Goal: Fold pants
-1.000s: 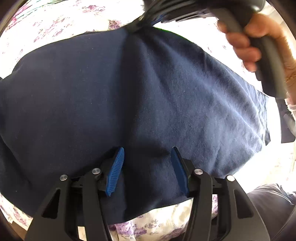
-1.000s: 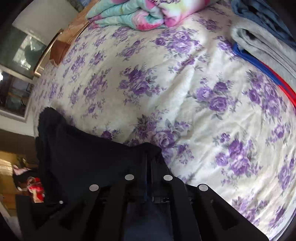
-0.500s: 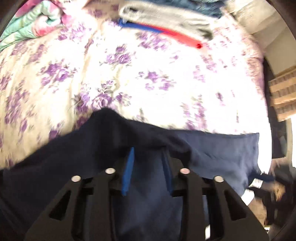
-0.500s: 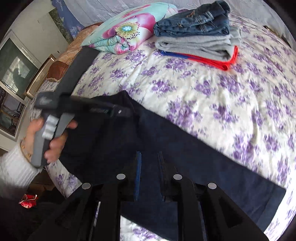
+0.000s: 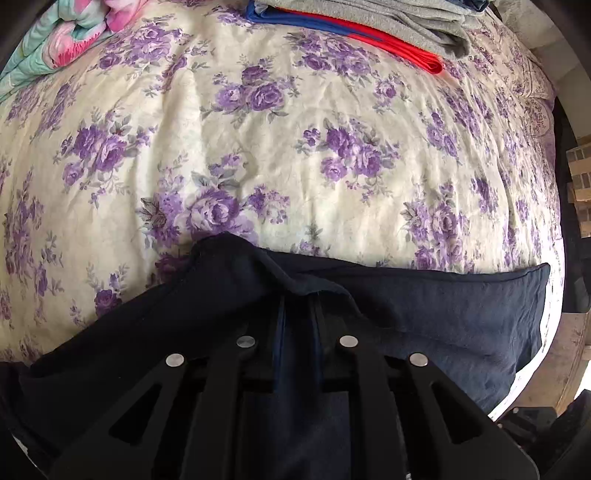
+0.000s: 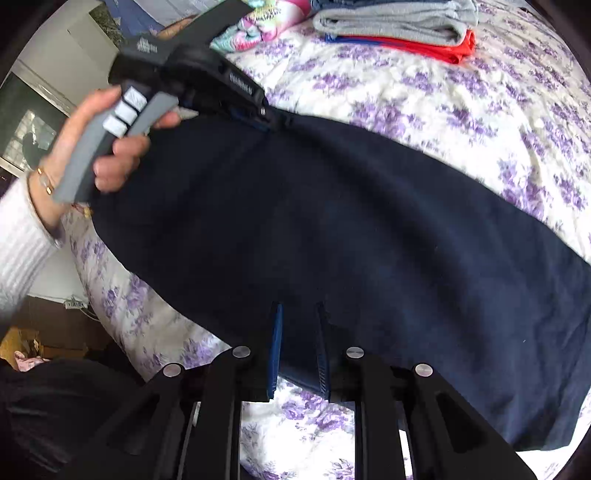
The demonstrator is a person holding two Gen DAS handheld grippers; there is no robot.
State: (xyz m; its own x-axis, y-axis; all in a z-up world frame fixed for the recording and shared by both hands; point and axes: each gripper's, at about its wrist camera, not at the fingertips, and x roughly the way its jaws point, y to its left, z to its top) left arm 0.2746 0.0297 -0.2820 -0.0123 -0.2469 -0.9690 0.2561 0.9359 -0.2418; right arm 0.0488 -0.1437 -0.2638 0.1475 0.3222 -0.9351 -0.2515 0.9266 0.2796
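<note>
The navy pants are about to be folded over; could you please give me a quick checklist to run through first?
1. Left tool grip on the pants: ok, cloth pinched between its fingers.
2. Right tool grip: cannot tell; the near edge sits between its fingers, gap visible.
3. Pants smooth between tools: ok.
4. Bedspread room ahead: ok.
5. Folded stack out of the way: ok, at the far edge.

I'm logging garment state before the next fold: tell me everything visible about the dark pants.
The pants are dark navy, soft matte knit, spread along the bed's near edge on the floral bedspread. The left claw pinches the far edge, lifting it; the right claw is shut on the near edge. One hemmed end lies flat.
</note>
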